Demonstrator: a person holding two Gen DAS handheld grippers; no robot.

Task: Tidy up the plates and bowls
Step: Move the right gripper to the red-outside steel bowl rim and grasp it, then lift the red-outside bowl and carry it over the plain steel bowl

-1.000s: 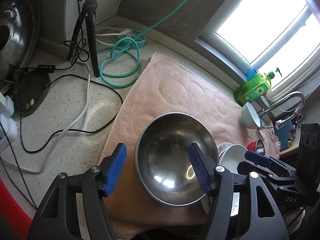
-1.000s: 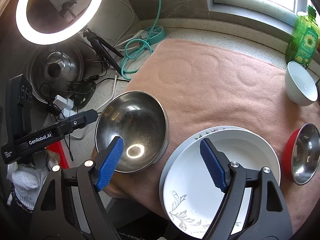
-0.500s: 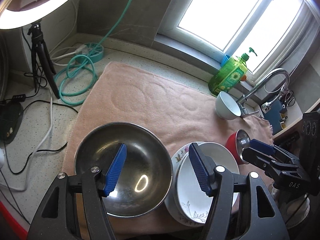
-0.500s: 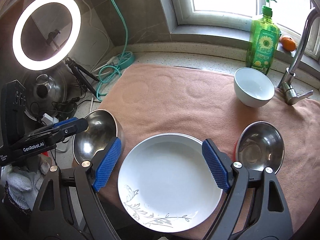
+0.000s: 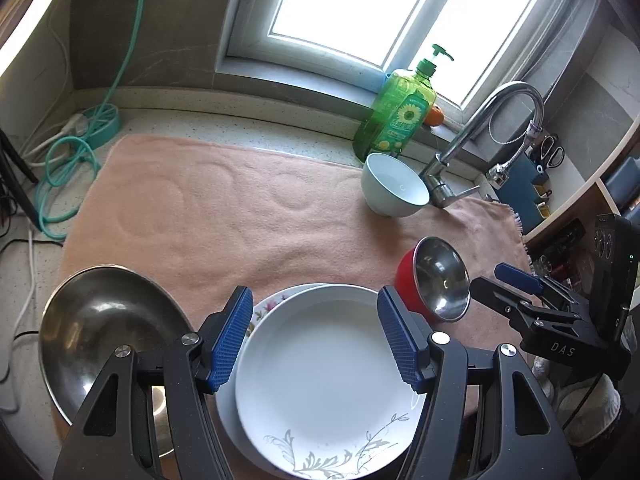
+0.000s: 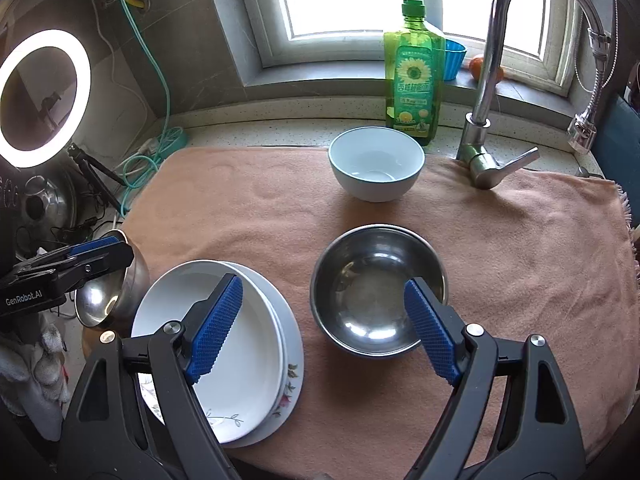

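Both empty: left gripper [image 5: 316, 336] is hanging open over the stacked plates [image 5: 320, 376], right gripper [image 6: 320, 328] gaping beside the steel bowl [image 6: 378, 288], apparently choosing.

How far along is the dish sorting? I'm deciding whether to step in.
Done: two plates are stacked on the towel. In hand: nothing; the left gripper hangs open over the plates, the right gripper open over the small steel bowl. Left: that bowl, the white bowl and the large steel bowl sit apart.

Plates [image 6: 224, 344] – two, stacked; steel bowls [image 6: 378, 292] – two; white bowl [image 6: 376, 164] – one.
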